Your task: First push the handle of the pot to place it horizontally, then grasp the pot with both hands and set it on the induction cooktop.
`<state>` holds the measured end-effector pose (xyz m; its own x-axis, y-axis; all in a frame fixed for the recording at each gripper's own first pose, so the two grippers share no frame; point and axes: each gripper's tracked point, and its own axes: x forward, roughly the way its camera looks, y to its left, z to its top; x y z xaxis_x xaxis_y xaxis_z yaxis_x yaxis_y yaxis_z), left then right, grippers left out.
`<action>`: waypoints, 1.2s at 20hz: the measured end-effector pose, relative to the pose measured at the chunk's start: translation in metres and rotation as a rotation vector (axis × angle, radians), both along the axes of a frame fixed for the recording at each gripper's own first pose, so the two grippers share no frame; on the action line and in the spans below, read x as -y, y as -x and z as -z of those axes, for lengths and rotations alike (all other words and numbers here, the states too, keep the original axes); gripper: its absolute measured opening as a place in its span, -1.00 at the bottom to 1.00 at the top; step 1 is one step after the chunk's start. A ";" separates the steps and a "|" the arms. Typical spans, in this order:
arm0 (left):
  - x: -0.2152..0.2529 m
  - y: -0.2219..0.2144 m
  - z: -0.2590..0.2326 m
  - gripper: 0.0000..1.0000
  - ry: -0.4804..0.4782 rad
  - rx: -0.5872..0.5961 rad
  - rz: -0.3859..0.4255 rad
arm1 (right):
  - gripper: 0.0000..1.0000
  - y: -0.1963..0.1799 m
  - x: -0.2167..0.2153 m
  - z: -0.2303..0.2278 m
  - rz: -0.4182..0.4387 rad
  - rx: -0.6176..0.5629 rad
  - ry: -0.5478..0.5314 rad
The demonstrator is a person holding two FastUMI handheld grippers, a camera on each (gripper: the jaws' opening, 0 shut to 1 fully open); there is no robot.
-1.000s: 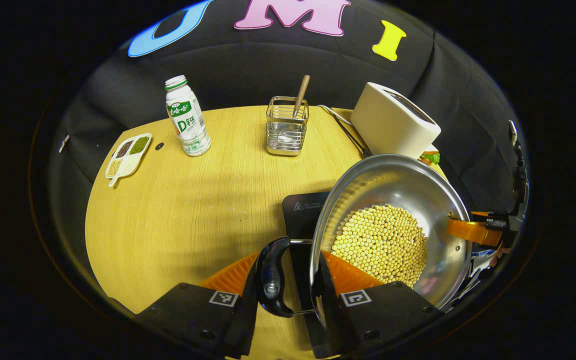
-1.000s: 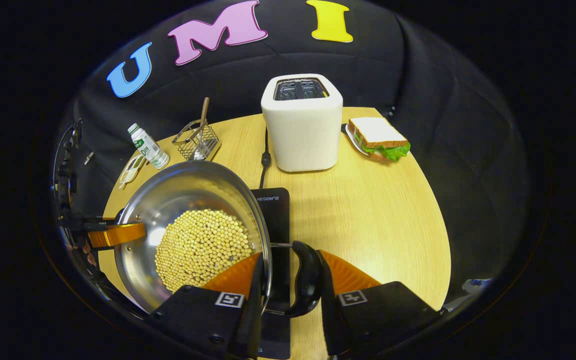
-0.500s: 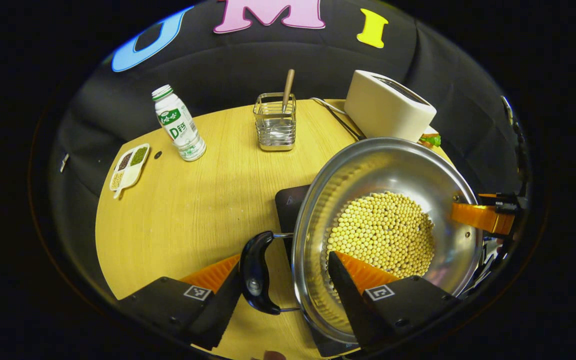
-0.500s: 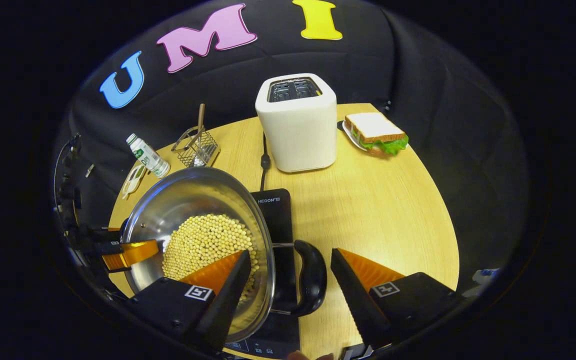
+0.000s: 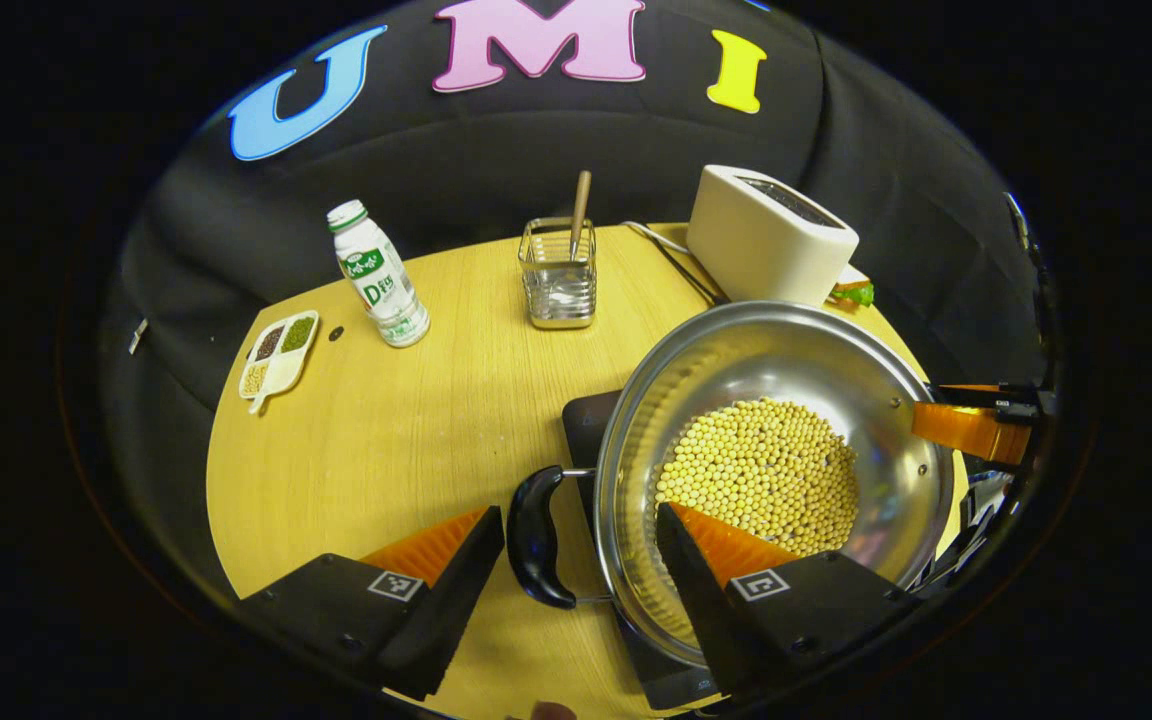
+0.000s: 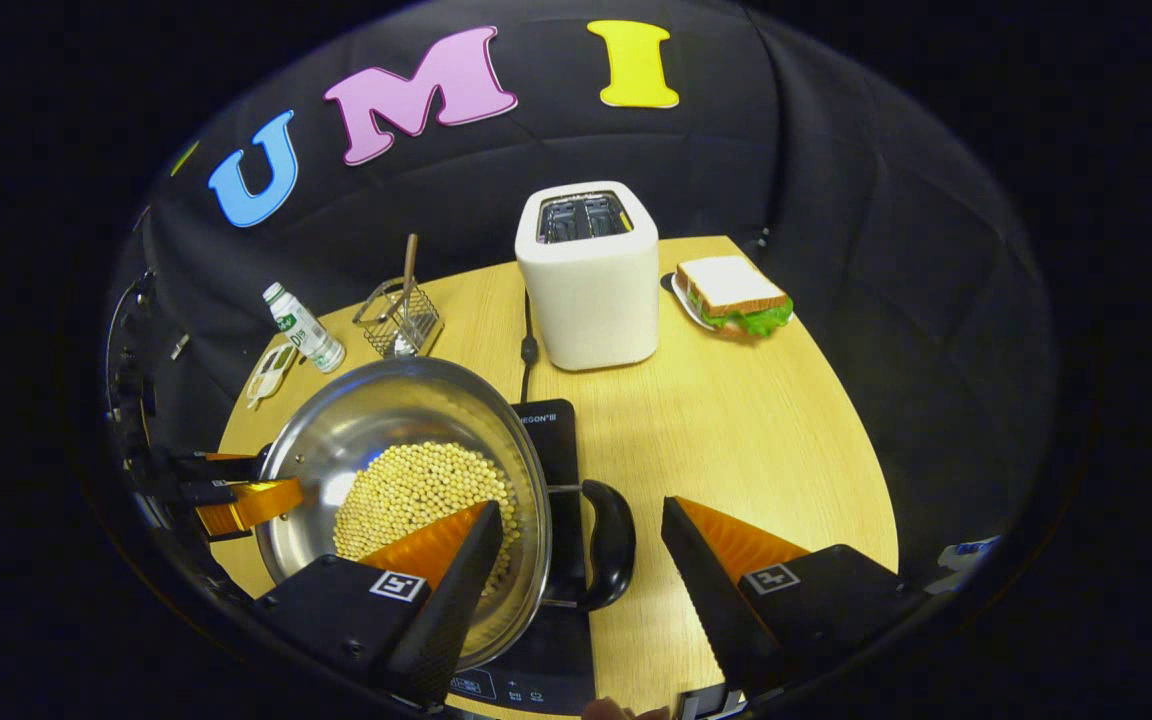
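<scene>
Gaping left gripper [image 5: 576,540], right gripper [image 6: 576,545], straddling pot [image 5: 776,350] handles, untouching

Cooktop [image 6: 553,440] mostly hidden under pot [image 6: 376,430] — sandwich [image 5: 854,291] half behind toaster [image 5: 766,235].

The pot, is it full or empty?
Partly full. The pot holds a layer of small yellow beans covering its bottom, while its shiny inner walls above them are bare. It has no lid on.

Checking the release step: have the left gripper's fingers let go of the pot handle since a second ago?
Yes. The left gripper now stands open, its fingers clear of the black handle, with the pot on the cooktop.
</scene>
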<state>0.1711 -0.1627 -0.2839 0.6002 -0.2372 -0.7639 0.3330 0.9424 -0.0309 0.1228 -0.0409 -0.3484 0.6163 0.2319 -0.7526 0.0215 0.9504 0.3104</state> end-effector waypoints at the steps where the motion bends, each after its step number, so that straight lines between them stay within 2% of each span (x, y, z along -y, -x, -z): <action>1: -0.002 0.001 -0.008 0.92 0.004 0.025 -0.004 | 0.98 -0.001 0.001 -0.011 0.009 0.028 -0.007; 11: -0.004 0.042 -0.117 0.91 0.129 0.312 -0.029 | 0.98 0.022 0.011 -0.120 0.084 0.268 0.057; 14: -0.011 0.060 -0.149 0.91 0.158 0.386 -0.042 | 0.98 0.026 0.009 -0.173 0.102 0.360 0.062; 19: -0.043 0.095 -0.200 0.91 0.185 0.517 -0.106 | 0.97 0.043 0.005 -0.250 0.136 0.544 0.086; 24: -0.074 0.120 -0.248 0.90 0.240 0.661 -0.178 | 0.97 0.062 -0.006 -0.304 0.144 0.696 0.111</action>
